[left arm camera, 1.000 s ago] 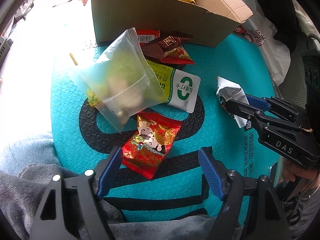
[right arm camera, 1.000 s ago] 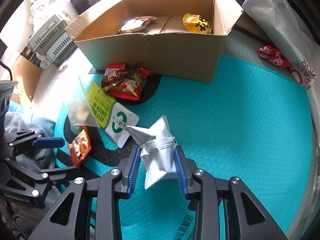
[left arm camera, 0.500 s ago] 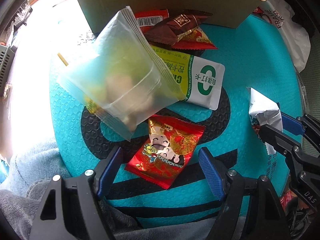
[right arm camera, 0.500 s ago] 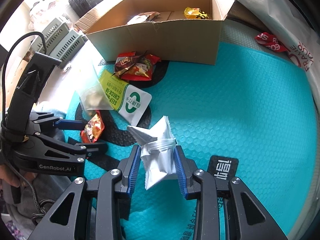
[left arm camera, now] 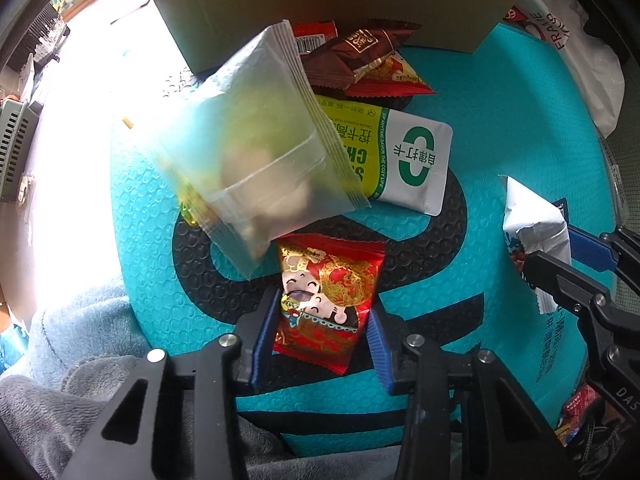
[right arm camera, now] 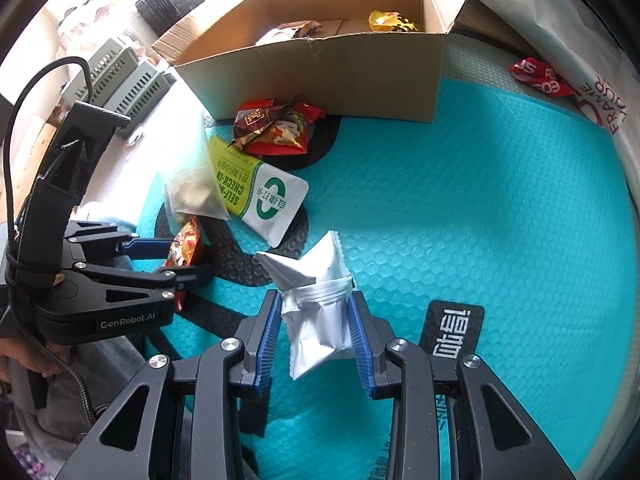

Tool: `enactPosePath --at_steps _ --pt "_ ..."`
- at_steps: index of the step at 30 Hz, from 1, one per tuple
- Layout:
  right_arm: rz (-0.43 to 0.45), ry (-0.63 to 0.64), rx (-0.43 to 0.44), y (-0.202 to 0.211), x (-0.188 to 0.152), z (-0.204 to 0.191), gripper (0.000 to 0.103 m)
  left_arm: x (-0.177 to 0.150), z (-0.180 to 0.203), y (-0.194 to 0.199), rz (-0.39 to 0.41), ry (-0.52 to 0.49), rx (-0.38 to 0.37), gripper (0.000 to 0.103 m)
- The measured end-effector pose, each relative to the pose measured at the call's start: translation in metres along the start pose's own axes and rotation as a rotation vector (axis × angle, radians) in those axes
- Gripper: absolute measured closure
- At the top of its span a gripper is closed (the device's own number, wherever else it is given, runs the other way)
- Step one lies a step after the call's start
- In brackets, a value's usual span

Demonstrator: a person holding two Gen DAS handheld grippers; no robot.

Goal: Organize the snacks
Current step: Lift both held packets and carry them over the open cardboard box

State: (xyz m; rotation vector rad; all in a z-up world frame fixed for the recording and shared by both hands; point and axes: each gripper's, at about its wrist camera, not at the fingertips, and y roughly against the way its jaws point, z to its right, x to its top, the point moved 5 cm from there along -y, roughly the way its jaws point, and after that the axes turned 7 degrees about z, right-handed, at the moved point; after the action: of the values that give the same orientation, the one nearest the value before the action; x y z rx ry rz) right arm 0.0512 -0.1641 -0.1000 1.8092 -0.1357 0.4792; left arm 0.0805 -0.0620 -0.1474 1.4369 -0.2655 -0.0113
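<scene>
- Left gripper (left arm camera: 322,320): jaws closed in on the red cartoon-print snack packet (left arm camera: 330,300), touching both its sides, near the teal mat's (left arm camera: 500,100) near edge.
- Right gripper (right arm camera: 314,336): clamped on a white snack packet (right arm camera: 316,316), lifted mid-mat.
- Step in hand, judging by this: pickup.
- Next: lift, carry both over the cardboard box (right arm camera: 320,76) at the far edge, release inside.

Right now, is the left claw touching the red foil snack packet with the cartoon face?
Touching. In the left wrist view the left claw has both blue pads against the sides of the red foil snack packet; no gap shows on either side.
</scene>
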Motion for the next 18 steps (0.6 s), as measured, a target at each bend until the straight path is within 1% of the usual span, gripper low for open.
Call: enactPosePath --at_steps 1,6,10,13,18 --pt "0.0 0.0 0.001 0.0 0.0 0.0 0.07 -0.001 0.0 0.002 0.003 0.006 -0.006 0.071" --pt "0.01 -0.004 0.013 0.004 -0.001 -0.002 0.07 -0.004 0.0 0.01 0.009 0.035 -0.061 0.072" --pt "0.015 -0.011 0.031 0.007 -0.003 -0.005 0.07 -0.007 0.001 0.022 0.041 0.035 -0.092 0.073" --pt "0.017 -0.016 0.046 0.009 -0.005 -0.009 0.07 -0.015 0.006 0.031 0.057 0.033 -0.103 0.073" --pt "0.009 -0.013 0.07 0.01 -0.007 -0.017 0.071 -0.017 0.009 0.044 0.085 0.032 -0.115 0.073"
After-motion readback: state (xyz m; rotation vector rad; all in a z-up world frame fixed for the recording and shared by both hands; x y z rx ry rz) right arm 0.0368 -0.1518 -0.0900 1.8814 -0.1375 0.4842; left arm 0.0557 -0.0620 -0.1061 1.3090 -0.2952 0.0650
